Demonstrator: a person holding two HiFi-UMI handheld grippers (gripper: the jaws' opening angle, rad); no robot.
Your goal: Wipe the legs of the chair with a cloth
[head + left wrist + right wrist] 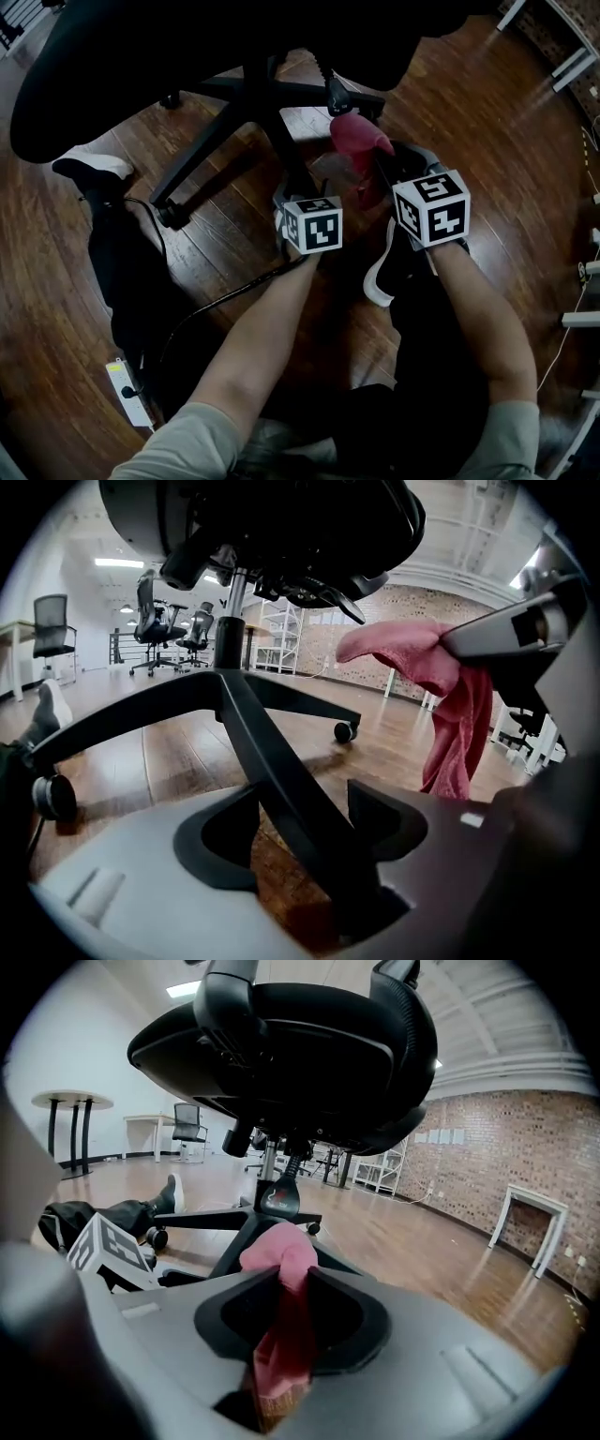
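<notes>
**A:** Where is the cloth?

**B:** The pink cloth (281, 1269) is in the right gripper (373, 176). Its jaws are closed tight on the fabric. A bunched end pokes out past the tips and the rest hangs below them. It is held up off the wooden floor (469, 141), close to the chair's hub.

**A:** And the other gripper?

**B:** The left gripper (300, 834) has its jaws spread wide. A black chair leg (281, 771) runs straight through the gap, nearer the right jaw, and neither pad clamps it. In the left gripper view the cloth hangs off to the right, apart from that leg.

**A:** How does the chair stand?

**B:** Its star base (246, 94) rests on the floor with the seat overhead. In the head view, one leg reaches toward the lower left and ends in a castor (172, 217). A white power strip (127, 389) lies at the lower left, and a black cable (216, 305) crosses the boards near it.
</notes>
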